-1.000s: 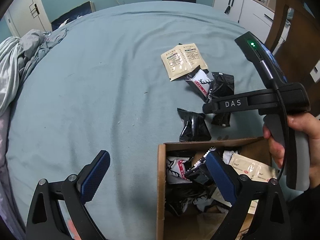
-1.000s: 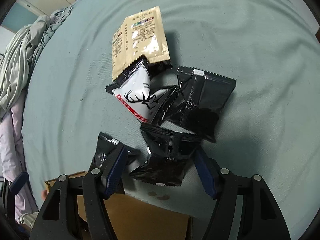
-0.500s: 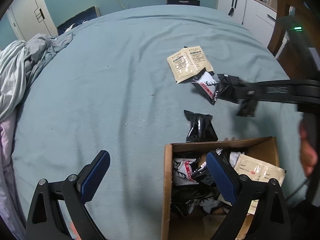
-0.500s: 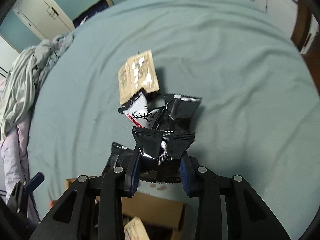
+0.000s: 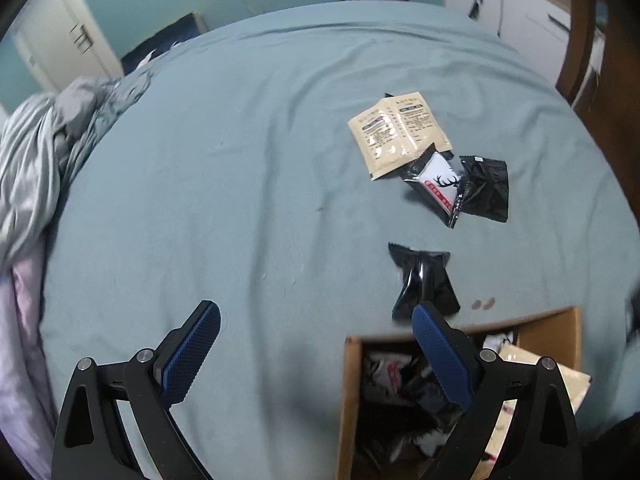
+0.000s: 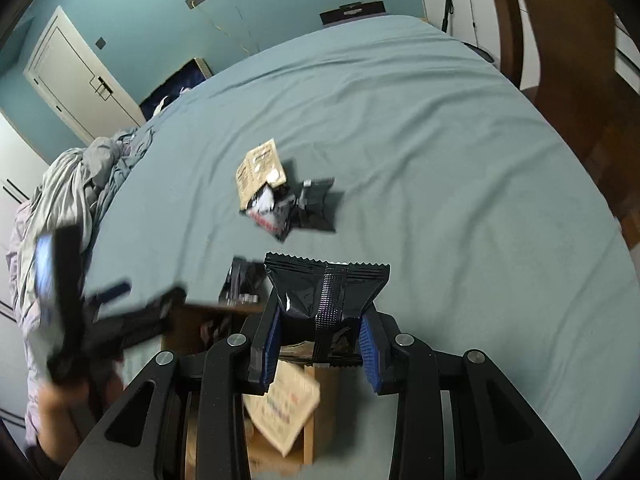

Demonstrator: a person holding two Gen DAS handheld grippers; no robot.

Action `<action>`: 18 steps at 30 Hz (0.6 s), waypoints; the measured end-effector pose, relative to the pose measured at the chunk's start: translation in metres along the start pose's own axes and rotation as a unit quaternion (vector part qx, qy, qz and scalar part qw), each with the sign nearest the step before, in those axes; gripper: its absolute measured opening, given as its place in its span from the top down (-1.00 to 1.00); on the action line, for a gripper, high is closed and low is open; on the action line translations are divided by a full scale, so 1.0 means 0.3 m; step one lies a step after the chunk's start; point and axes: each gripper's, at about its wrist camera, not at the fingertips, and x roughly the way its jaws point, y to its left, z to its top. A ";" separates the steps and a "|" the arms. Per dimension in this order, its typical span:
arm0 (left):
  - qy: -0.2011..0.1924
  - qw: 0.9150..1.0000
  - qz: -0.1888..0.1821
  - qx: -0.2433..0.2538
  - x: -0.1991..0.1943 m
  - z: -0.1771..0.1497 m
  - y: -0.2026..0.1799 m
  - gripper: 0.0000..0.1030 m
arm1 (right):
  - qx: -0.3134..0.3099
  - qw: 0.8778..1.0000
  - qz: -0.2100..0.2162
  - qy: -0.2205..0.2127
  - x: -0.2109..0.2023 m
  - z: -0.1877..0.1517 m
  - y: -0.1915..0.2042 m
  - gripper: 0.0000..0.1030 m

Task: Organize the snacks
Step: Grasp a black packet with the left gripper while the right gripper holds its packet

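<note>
The right gripper (image 6: 320, 342) pinched a black snack packet (image 6: 326, 294) between its blue pads, the packet's serrated top edge standing above the fingers. It hung over the open cardboard box (image 5: 354, 396), whose brown wall showed beneath the fingers in the right wrist view, with a beige sachet (image 6: 286, 408) lying inside it.

The left gripper (image 5: 316, 358) had its fingers spread wide with nothing between them. Its left pad hovered over bare sheet beside the box, and its right pad sat over the box's far edge.

The box stood on a bed covered with a teal sheet (image 5: 224, 184) and was partly filled with black, white and beige packets. Just beyond the box's far wall lay a single black packet (image 5: 424, 280), twisted at its middle. Farther from the box, well apart from it, a small cluster stayed on the sheet: two beige sachets (image 5: 400, 132) overlapping, a white packet with a deer print (image 5: 438, 184) touching them, and another black packet (image 5: 486, 188) against its side.

A crumpled grey blanket (image 5: 36, 168) was heaped at the bed's edge, far to the left of the box. In the right wrist view the left gripper's handle appeared as a dark blur left of the box.
</note>
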 end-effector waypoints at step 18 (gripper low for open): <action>0.205 0.971 -0.124 0.019 0.330 0.106 -0.250 -0.03 | 0.013 1.000 -0.007 0.000 0.029 -0.025 -0.028 0.37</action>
